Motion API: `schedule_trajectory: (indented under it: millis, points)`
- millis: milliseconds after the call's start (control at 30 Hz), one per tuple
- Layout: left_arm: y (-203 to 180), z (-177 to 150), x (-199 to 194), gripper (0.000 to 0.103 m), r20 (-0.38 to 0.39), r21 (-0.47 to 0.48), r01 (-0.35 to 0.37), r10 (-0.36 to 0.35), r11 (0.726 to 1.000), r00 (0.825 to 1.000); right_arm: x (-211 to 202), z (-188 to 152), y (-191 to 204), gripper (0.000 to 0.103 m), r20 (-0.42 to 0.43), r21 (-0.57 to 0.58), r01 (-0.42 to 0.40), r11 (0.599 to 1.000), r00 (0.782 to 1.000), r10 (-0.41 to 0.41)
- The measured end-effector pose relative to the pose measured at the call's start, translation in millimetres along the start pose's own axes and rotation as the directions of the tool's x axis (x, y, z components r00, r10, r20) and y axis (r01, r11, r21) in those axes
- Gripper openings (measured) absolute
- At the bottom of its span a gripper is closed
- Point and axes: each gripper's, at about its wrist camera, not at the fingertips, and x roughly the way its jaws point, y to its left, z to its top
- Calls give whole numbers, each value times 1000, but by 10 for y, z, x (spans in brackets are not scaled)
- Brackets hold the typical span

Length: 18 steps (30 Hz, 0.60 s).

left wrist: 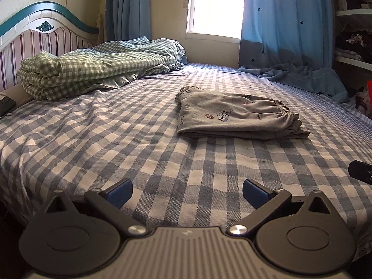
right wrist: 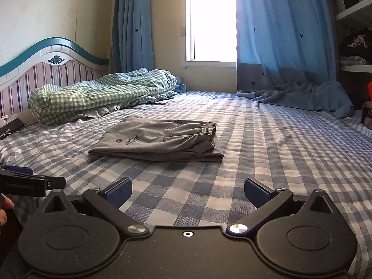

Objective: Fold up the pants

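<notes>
Grey pants point(left wrist: 234, 116) lay folded on the checked bed point(left wrist: 116, 144), at one o'clock from the left gripper point(left wrist: 187, 191). Both it and the right gripper point(right wrist: 188, 191) gaped wide, holding nothing.

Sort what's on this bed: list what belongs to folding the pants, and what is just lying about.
Belongs to the job:
grey pants, already folded flat on the bed sheet
left gripper, open
right gripper, open

Just lying about:
green checked quilt
blue cloth under the curtain
dark phone by the headboard

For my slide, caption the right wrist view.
Open right gripper hovers before folded grey pants on the checked bed.
</notes>
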Motion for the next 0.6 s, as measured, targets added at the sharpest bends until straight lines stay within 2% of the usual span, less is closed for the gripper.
schedule_trajectory:
  millis: [600]
  points:
    - [19,-3,51,103,-18,-2,-9,9,1000,1000,112,-14,-9,102,-24,5,-3,1000,1000,3]
